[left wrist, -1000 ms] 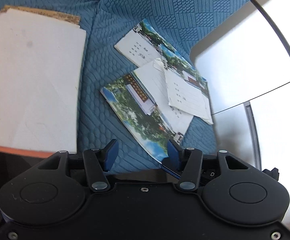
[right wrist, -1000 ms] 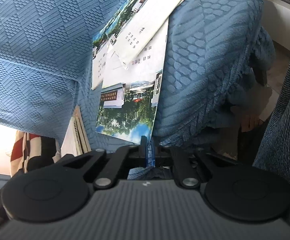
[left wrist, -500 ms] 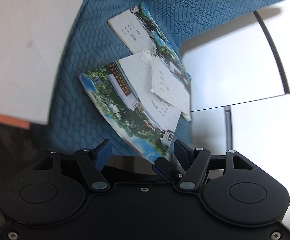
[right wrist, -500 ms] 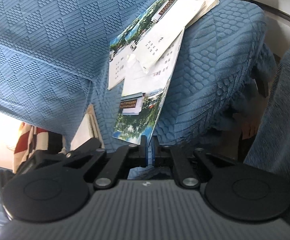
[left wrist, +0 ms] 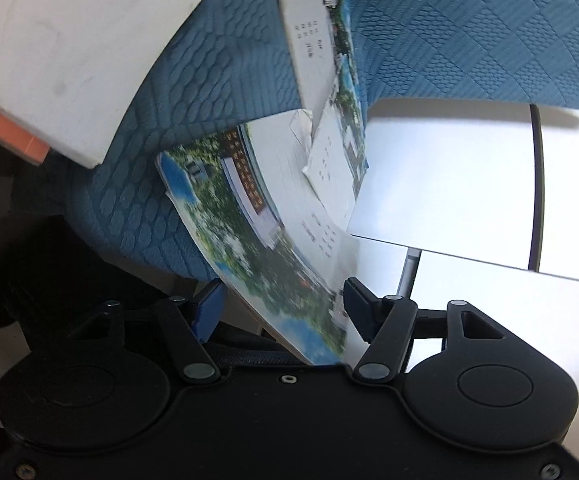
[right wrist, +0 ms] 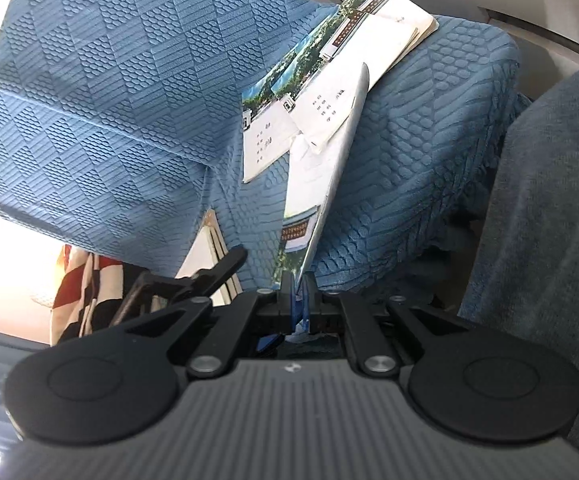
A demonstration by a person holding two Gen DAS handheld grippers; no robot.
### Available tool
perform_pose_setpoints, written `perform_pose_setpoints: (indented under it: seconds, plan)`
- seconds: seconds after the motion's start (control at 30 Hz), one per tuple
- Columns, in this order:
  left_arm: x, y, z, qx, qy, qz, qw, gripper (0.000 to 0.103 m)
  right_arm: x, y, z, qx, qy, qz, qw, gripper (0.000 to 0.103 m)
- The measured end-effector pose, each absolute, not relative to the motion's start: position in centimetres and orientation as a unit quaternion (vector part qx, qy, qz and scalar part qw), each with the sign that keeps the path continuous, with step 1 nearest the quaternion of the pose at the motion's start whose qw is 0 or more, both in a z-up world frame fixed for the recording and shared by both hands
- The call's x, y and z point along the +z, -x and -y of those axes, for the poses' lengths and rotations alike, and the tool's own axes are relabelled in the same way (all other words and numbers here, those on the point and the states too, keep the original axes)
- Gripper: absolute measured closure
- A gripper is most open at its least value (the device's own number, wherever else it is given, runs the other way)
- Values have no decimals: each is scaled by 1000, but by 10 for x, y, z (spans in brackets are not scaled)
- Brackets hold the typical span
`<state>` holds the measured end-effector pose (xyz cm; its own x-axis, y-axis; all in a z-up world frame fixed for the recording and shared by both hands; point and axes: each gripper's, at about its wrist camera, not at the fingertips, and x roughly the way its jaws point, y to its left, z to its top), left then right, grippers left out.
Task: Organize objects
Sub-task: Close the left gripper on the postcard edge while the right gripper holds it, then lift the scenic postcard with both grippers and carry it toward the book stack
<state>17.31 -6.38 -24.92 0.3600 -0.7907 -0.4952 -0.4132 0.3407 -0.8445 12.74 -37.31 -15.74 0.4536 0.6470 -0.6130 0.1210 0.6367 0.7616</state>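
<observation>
The booklet (right wrist: pixel 321 184) stands edge-up, long axis running away from the right hand-held gripper (right wrist: pixel 295 294).

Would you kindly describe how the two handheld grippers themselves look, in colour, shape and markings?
Both are matte black. The left gripper has a smooth body with two round raised discs, angled linkage arms with silver pivot pins, small screws, and blue fingers. The right gripper looks alike, but its housing is grey and ribbed with a tiny white logo; its blue pads are narrow. No cables or sleeves show.
</observation>
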Motion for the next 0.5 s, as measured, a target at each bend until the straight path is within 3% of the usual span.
perform_pose_setpoints:
  seconds: [0.4,0.47,0.5]
  plan:
    - [-267,-173,66,-141,546,-558,609,67,-134,-116,390,180,-375,-486,769,97]
    - [-264,-174,70,-142,525,-564,621,81,-134,-114,393,176,-373,-486,771,97]
    - [-262,-175,72,-142,515,-567,627,83,-133,-114,394,172,-369,-486,773,97]
